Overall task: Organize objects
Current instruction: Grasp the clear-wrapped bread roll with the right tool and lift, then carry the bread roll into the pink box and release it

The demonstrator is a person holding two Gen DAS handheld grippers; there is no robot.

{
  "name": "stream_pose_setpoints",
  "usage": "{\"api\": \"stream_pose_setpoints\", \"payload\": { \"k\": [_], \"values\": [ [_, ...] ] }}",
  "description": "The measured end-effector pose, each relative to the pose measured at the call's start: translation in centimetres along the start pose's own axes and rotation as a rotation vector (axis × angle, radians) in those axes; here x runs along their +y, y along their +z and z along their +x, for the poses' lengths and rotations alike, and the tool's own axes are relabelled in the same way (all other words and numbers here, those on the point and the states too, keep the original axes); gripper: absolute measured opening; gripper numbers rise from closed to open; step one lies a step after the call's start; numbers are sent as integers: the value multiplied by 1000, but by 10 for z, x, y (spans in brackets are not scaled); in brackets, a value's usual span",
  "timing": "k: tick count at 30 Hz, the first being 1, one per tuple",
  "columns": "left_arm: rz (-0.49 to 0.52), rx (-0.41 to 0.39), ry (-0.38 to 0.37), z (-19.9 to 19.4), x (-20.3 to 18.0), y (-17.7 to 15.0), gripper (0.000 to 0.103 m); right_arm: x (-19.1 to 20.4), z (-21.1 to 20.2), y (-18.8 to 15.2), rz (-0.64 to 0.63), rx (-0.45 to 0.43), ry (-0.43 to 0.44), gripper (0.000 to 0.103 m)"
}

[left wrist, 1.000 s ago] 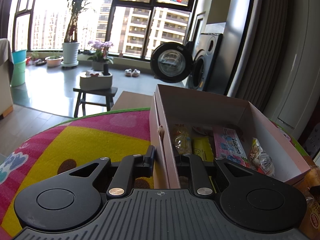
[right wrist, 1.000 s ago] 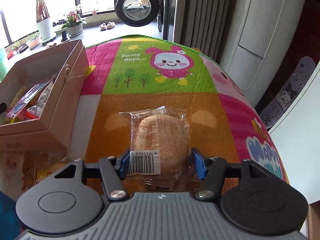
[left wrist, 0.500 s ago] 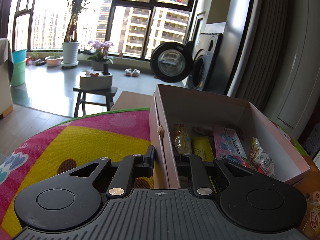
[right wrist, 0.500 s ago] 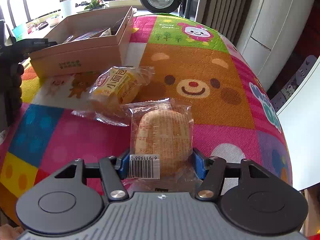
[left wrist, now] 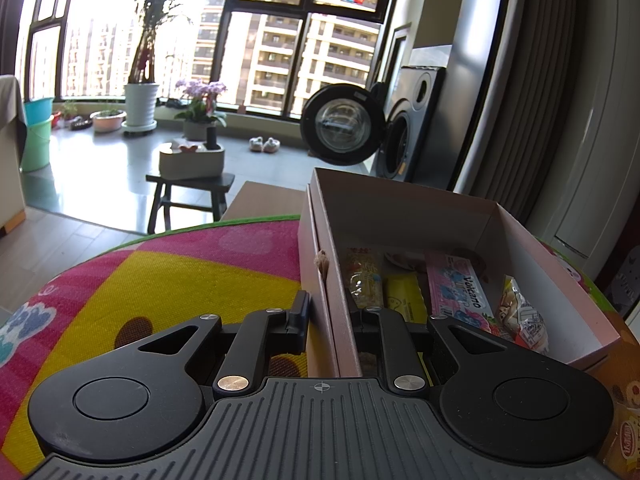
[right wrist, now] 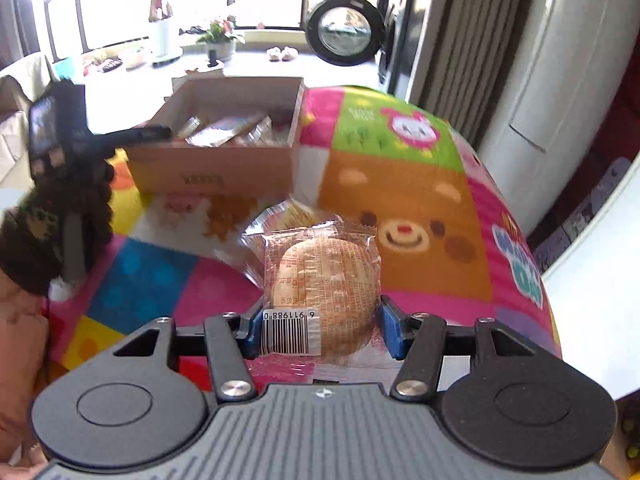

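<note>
The right gripper (right wrist: 320, 330), fingers clamped on the wrapped bun (right wrist: 324, 280), has swung toward the box (right wrist: 216, 176); the left gripper (left wrist: 326, 320) stays clamped on its wall, ready for loading.

Bright daylight through windows (left wrist: 280, 40), glare; right view motion-blurred; fisheye edges bent.

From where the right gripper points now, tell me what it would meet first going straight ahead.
The right gripper, shut on the wrapped bun, points across the mat toward the cardboard box. Another clear snack packet lies just beyond the bun, probably below its line, so the box's near wall looks likeliest; depth is unclear.
</note>
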State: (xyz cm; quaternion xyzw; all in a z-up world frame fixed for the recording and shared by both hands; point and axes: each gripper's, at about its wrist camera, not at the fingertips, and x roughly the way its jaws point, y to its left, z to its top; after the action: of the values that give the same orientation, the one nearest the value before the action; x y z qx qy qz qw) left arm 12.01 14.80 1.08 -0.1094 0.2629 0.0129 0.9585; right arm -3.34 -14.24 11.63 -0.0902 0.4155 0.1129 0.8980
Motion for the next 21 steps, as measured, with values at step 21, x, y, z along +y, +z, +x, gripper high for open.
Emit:
{"api": "stream_pose_setpoints", "payload": {
  "k": [21],
  "values": [
    [-3, 0, -7, 0, 1, -1, 19, 125, 191, 217, -24, 6, 108, 55]
  ]
}}
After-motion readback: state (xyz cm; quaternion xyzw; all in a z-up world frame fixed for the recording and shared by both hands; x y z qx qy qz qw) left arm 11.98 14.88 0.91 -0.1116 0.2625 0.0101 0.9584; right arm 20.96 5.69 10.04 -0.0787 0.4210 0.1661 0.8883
